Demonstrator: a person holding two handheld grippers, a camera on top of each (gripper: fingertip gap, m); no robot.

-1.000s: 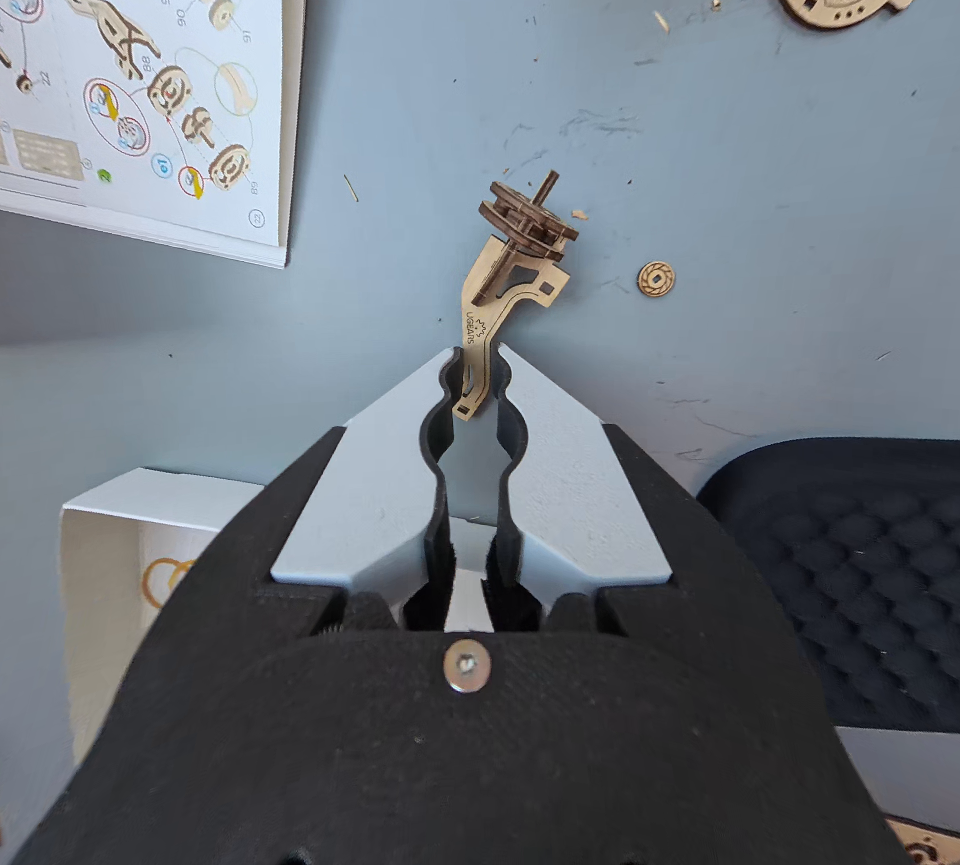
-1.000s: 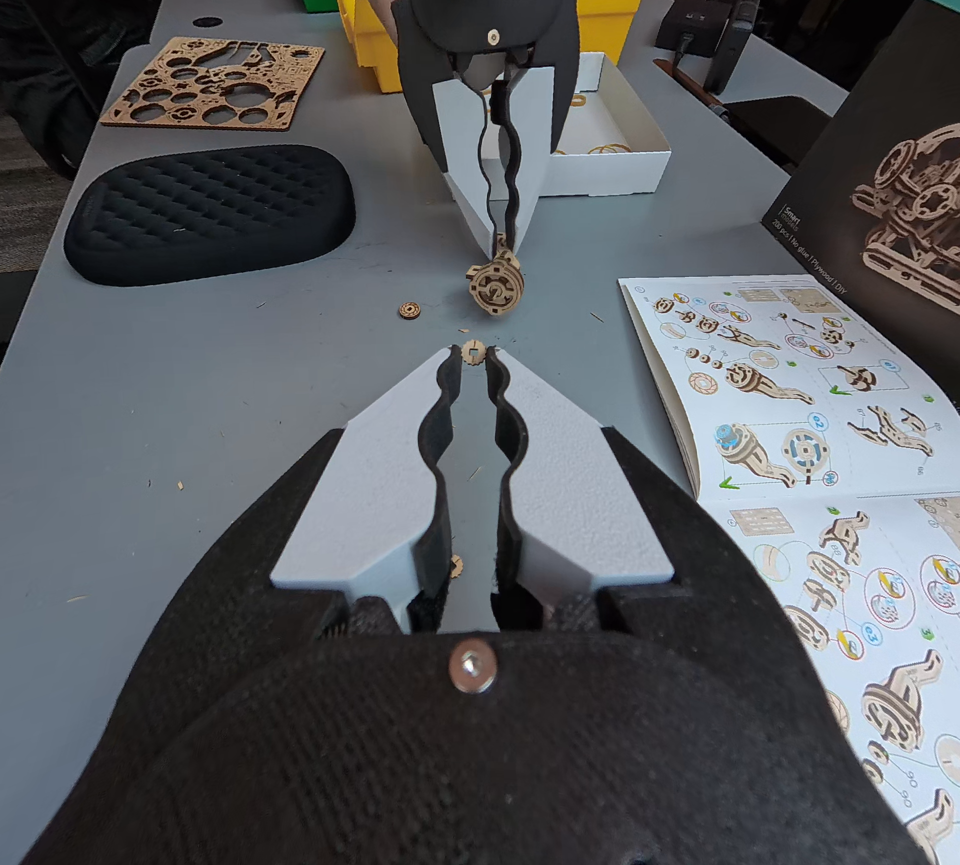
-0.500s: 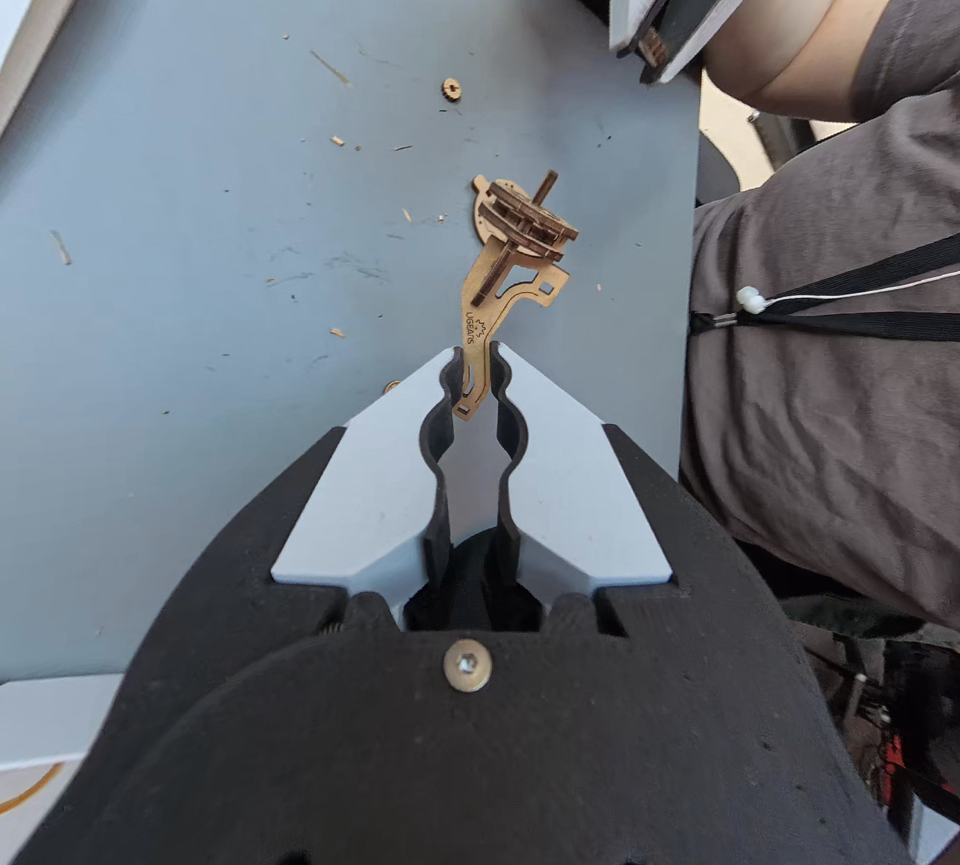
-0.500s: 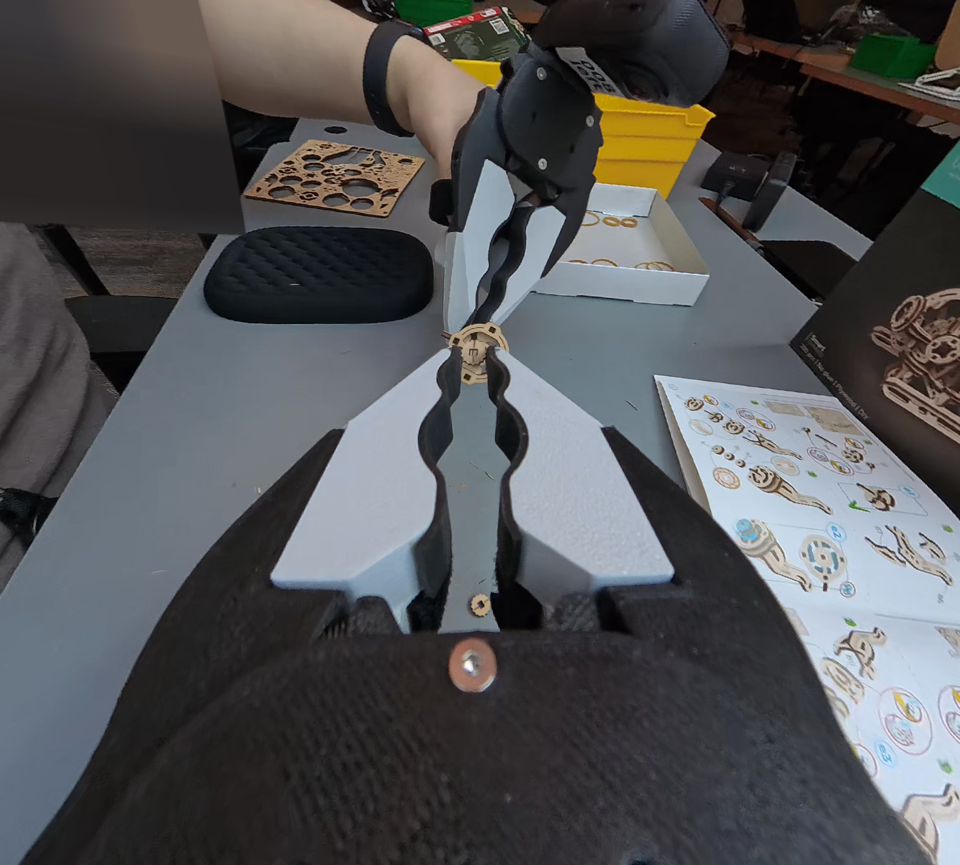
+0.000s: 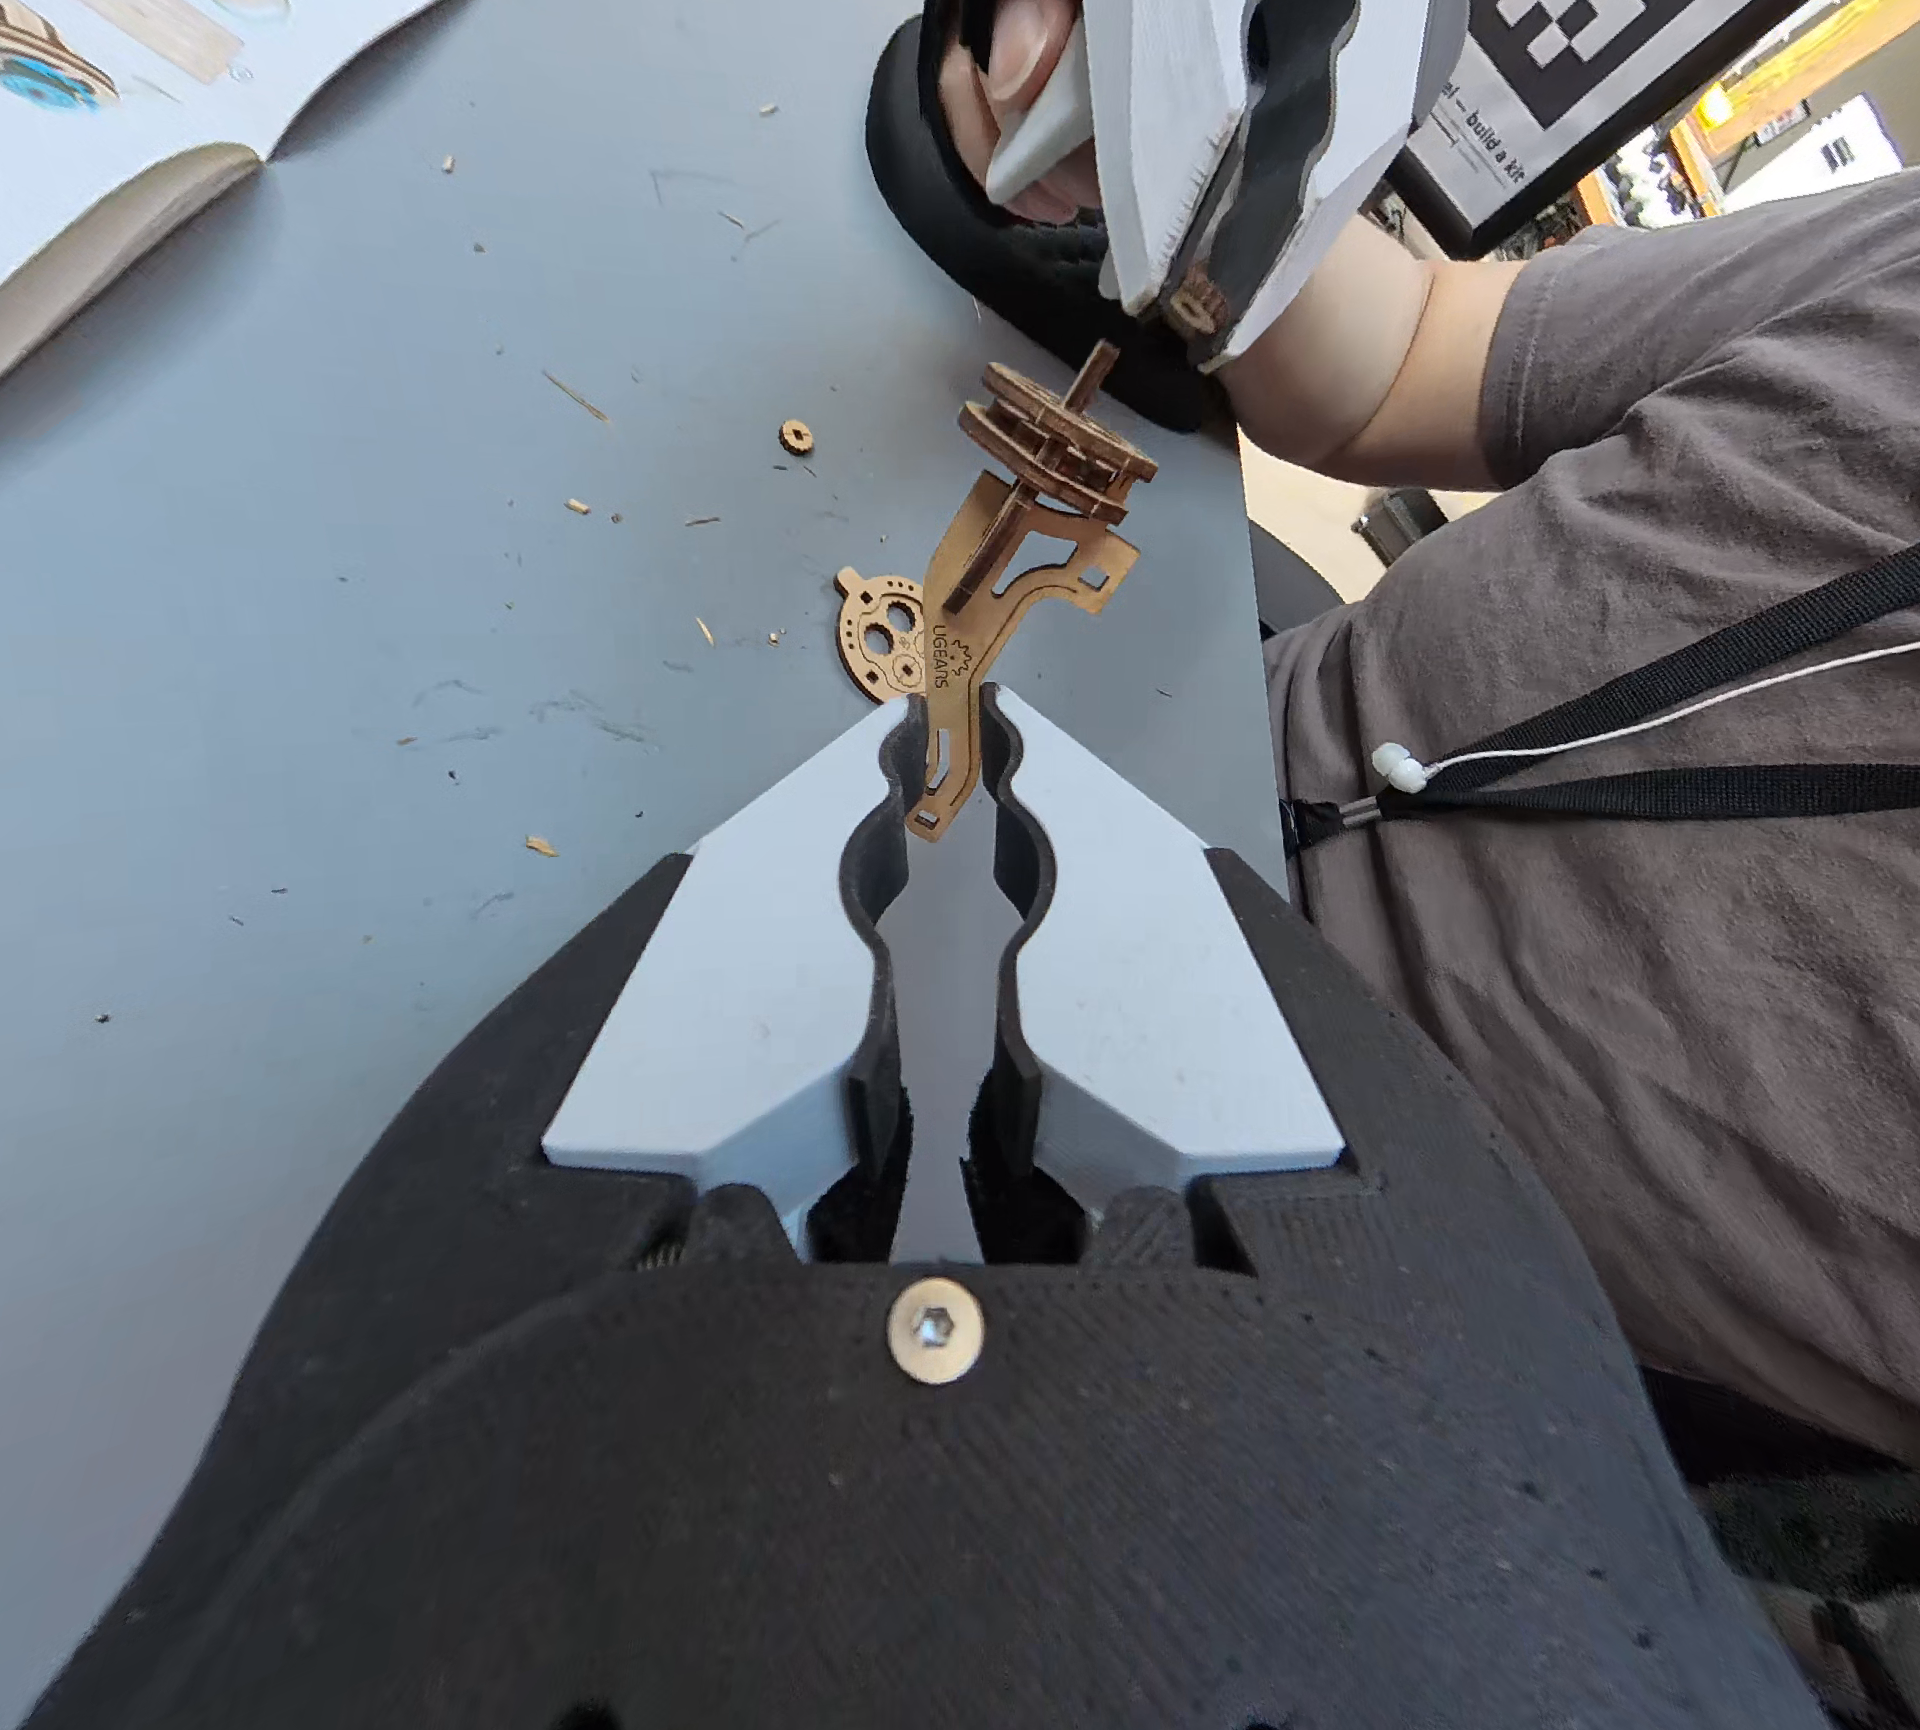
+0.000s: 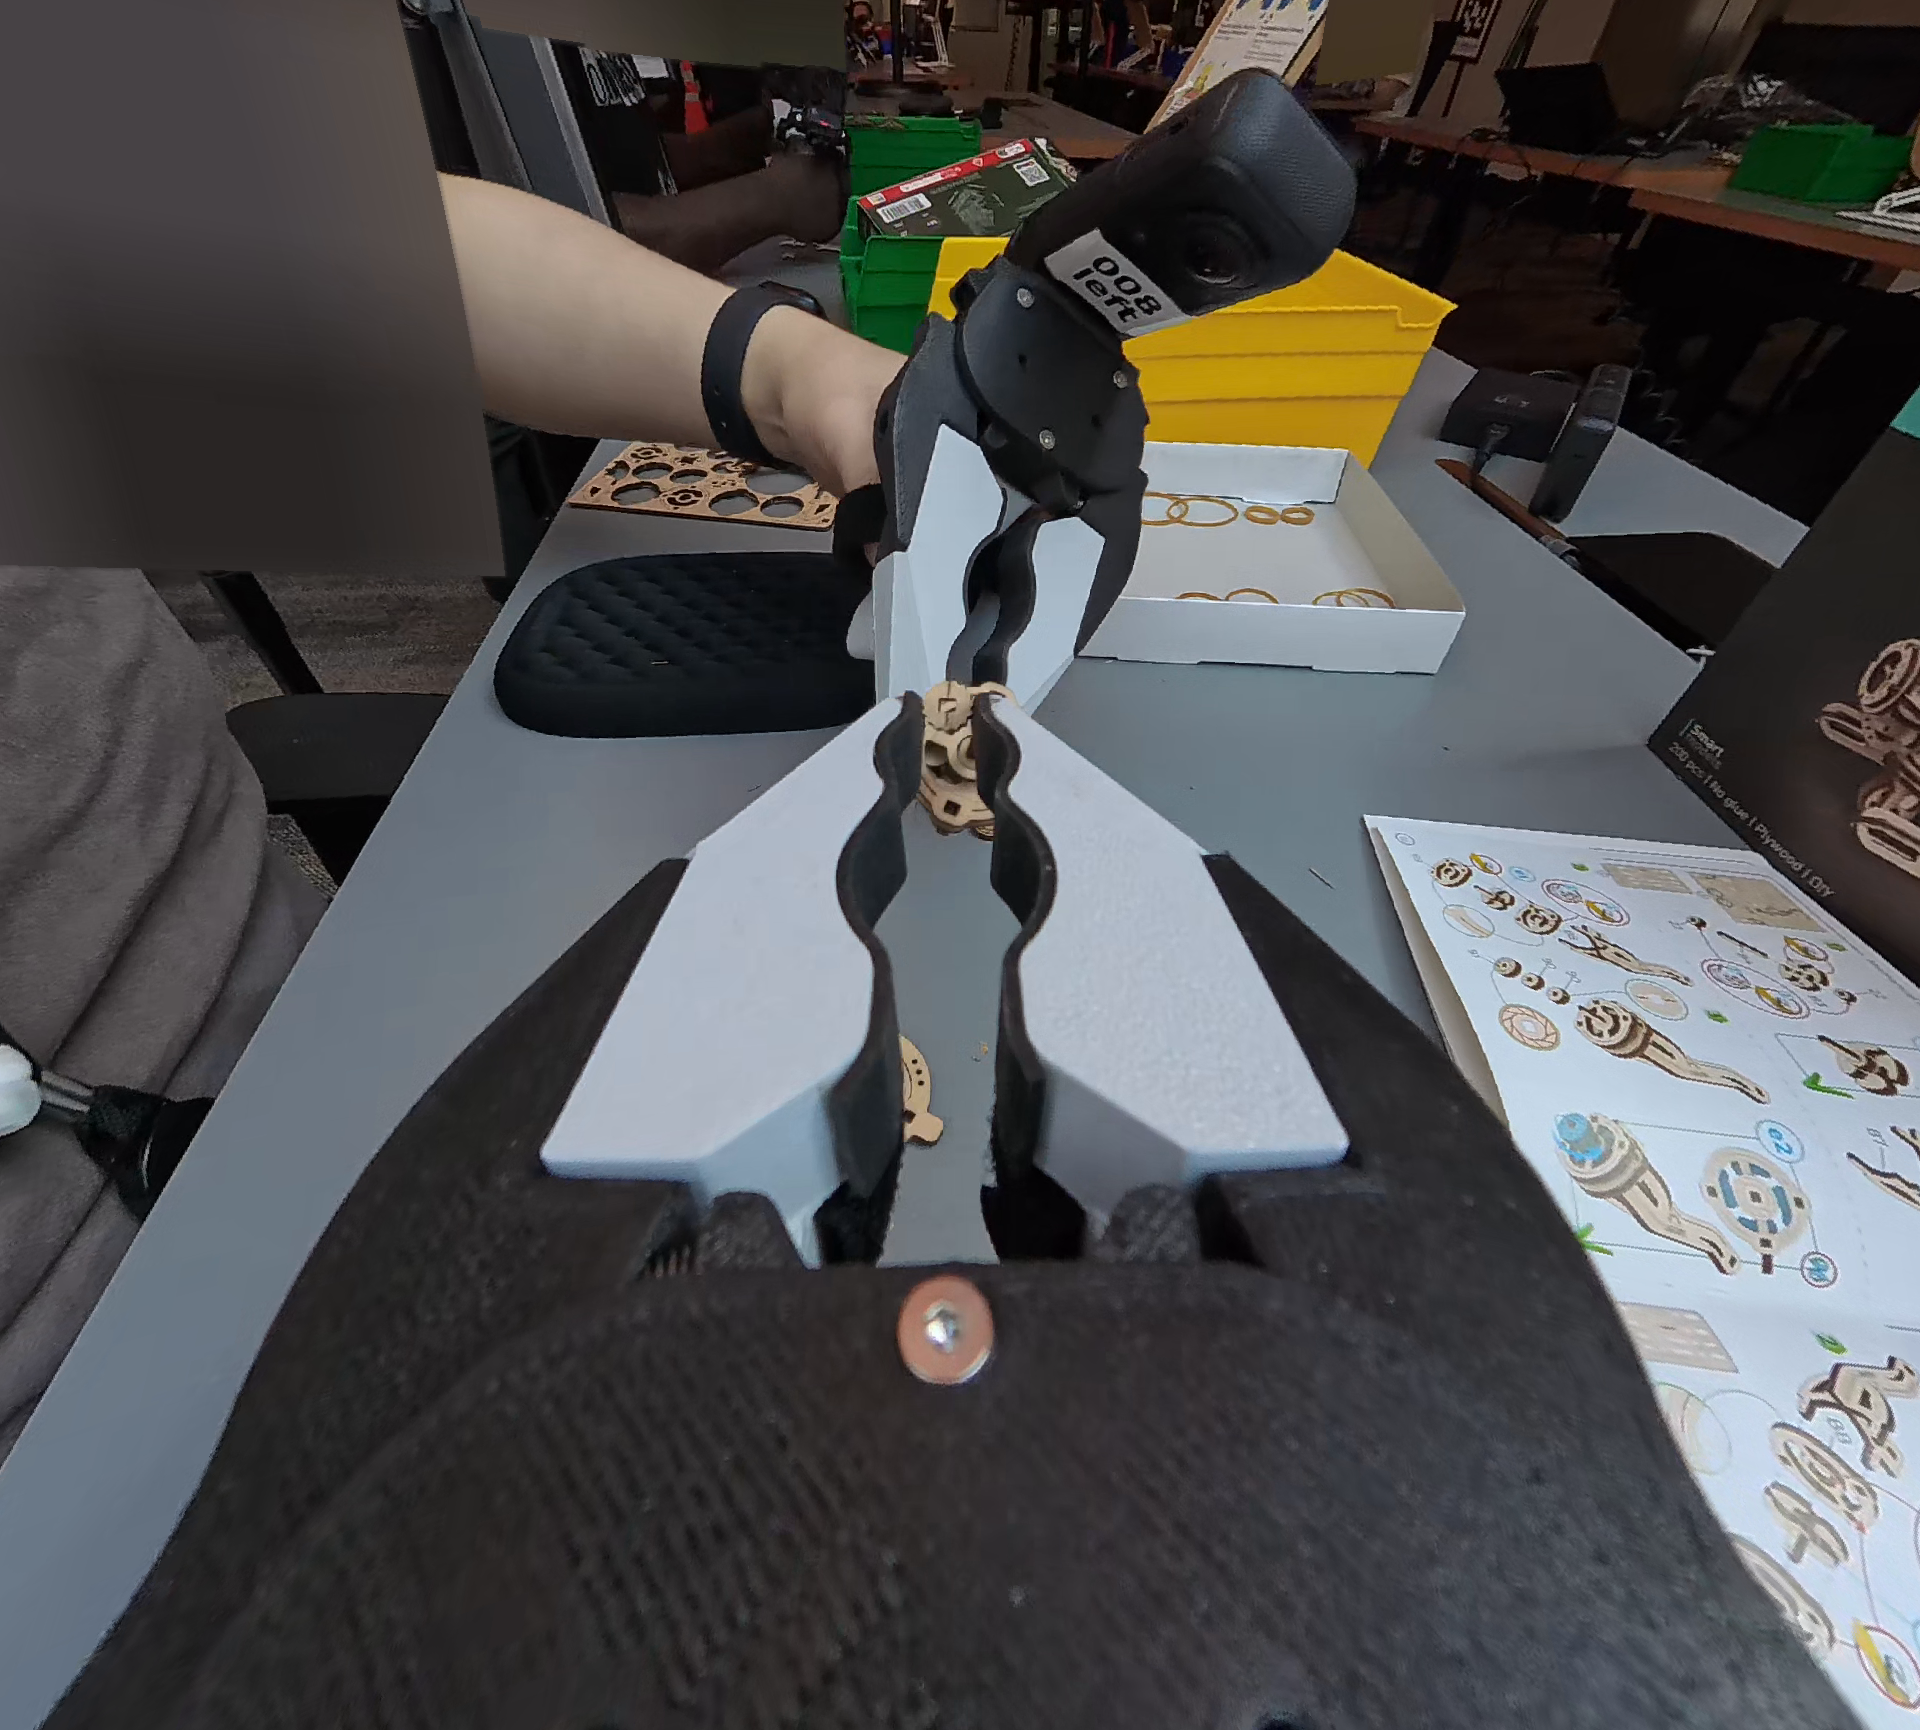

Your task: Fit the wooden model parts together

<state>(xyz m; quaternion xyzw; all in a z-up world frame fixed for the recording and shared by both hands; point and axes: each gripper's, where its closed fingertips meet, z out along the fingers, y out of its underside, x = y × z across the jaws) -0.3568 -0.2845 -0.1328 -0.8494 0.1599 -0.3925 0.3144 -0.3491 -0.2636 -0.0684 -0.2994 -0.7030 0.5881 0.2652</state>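
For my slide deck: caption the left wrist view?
Left gripper holds a wooden arm assembly as the right gripper brings a small wooden disc toward its peg.

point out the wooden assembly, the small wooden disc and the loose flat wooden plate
wooden assembly [image 5: 1023,584]: left wrist view, its flat arm.
small wooden disc [image 5: 1195,311]: left wrist view, its visible edge.
loose flat wooden plate [image 5: 878,636]: left wrist view, its holed face.
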